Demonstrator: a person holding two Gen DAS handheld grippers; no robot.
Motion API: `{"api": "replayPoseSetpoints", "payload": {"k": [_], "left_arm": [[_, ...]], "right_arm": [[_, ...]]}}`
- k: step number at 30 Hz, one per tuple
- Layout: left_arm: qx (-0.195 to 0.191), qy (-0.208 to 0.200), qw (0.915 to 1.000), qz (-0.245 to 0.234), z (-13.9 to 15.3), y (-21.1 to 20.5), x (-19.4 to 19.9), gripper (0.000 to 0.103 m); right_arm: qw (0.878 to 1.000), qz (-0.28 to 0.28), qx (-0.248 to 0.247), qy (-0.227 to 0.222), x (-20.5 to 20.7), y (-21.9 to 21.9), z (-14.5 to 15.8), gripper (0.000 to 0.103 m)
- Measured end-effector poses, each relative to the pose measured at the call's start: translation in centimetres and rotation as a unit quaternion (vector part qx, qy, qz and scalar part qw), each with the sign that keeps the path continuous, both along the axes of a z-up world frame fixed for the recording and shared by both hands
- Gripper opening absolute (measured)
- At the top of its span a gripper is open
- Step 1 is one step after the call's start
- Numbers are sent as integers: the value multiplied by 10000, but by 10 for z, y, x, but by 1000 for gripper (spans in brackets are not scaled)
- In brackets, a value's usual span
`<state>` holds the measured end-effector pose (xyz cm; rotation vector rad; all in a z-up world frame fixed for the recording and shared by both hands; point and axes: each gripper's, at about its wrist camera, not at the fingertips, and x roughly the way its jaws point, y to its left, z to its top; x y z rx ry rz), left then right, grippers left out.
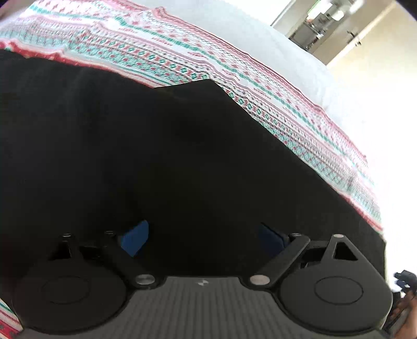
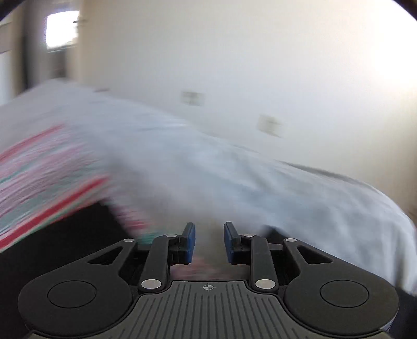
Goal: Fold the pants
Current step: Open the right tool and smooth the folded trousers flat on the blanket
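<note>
Ribbed grey housing fills the bottom of both wrist views, flanked by two round black discs and jointed black linkage arms with bright metal pivot pins.

Left wrist view: the left gripper (image 1: 200,238) stands wide, its blue pads (image 1: 135,238) far apart at 9 and 3 o'clock of the gap. Nothing is pinched between them. Black pants (image 1: 156,156) fill the whole centre of the frame, matte and nearly featureless, lying flat directly under and ahead of the open jaws. Whether the fingertips touch the cloth cannot be told; black on black hides the contact line. The far edge of the pants, toward 12 o'clock, steps up in one angular corner. Beyond that edge lies a patterned blanket (image 1: 182,57), woven-looking, in bands of red, teal and white with small diamond motifs, curving from 10 to 4 o'clock. A plain white bedsheet (image 1: 260,39) follows at 1 o'clock, then a doorway (image 1: 325,23).

Right wrist view, heavily motion-blurred: the right gripper (image 2: 209,241) stands narrow, blue pads (image 2: 189,242) parallel with a slim gap and no cloth between them. The pants show only as a dark patch at 8 o'clock, off to the side of the jaws, apart from them. The striped blanket smears across 9 o'clock; the white sheet runs from 11 to 4 o'clock, soft and wrinkled, against a pale wall (image 2: 234,52).
</note>
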<state>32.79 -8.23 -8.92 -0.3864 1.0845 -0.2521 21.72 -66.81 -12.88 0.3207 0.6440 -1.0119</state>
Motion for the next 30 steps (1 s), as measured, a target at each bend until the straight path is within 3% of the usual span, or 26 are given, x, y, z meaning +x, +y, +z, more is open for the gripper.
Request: {"api": "replayPoseSetpoints", "payload": {"k": [2,4,6,8,9,10,12,13,15,18,22,26,30], "left_arm": [[-147,96,9998,82,2,5,-1,93],[-273,165,9993,169,4,11,-3,93],[-372,205,9988,251,5,19,-2,93],[-419,217,9983,350,6,28,-1,93],[-474,225,9977,426,6,35,-1,93],[-528,237,9971,489,8,42,-3,93],[-657,228,9954,664,12,57,-4,93],[-720,191,9943,769,15,67,-5,93],[-758,120,9924,963,20,82,-5,93],[-716,54,9875,1402,24,109,-3,93],[-988,265,9744,2005,16,144,-5,93],[-1222,395,9682,2147,7,161,-8,89],[-1389,418,9657,2154,4,170,-13,88]], "right_arm": [[9966,806,115,140,22,19,1,47],[9896,1383,366,127,33,36,2,47],[9731,2140,837,139,50,54,4,47],[9558,2586,1321,453,65,68,-7,47],[9555,2564,1285,695,68,72,-15,50],[9592,2481,1026,880,69,76,-18,61],[9687,2090,688,1152,73,77,-13,63],[9711,2058,410,1135,76,81,-8,66],[9627,2597,267,709,84,104,9,66],[9248,3760,568,-150,103,162,34,65],[8533,5005,1265,-728,149,246,48,64],[7881,5918,1553,-677,212,326,52,64],[7500,6463,1394,-198,270,412,51,61]]}}
